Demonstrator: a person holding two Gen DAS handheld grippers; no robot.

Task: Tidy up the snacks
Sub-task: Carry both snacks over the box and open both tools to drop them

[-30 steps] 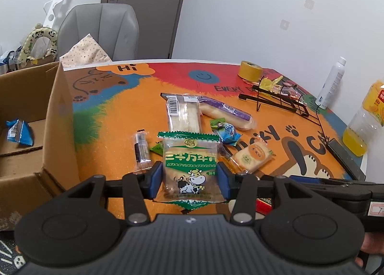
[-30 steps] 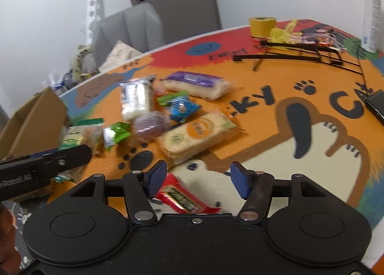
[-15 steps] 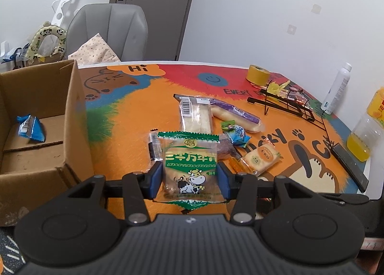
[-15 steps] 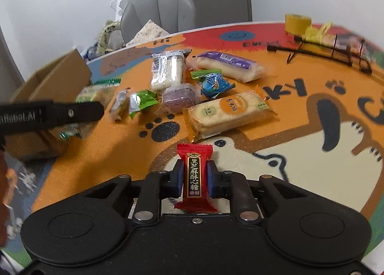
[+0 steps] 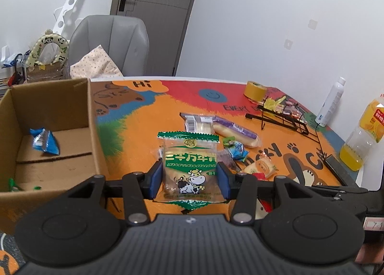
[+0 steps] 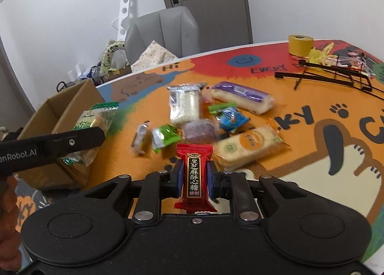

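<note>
My left gripper [image 5: 190,179] is shut on a green-and-clear biscuit packet with a cow on it [image 5: 189,164], held above the table beside the open cardboard box [image 5: 57,106]; it also shows in the right wrist view [image 6: 92,126]. A blue snack packet [image 5: 44,141] lies inside the box. My right gripper [image 6: 194,176] is shut on a red candy packet [image 6: 194,174], lifted above the table. Several snacks lie loose mid-table: a white wafer pack [image 6: 183,104], a purple bread roll [image 6: 242,99], an orange cracker pack [image 6: 249,147] and small green [image 6: 165,137] and blue [image 6: 231,119] candies.
A black wire rack [image 6: 336,73] holding small packets and a yellow tape roll [image 6: 300,44] stand at the far right. A white spray bottle [image 5: 331,104], an orange juice bottle [image 5: 362,135] and a dark flat device [image 5: 338,171] are at the right edge. A grey chair [image 5: 112,44] stands behind the table.
My right gripper closed on the red candy packet and lifted it. My left gripper, still holding the biscuit packet, moved up and left toward the box.
</note>
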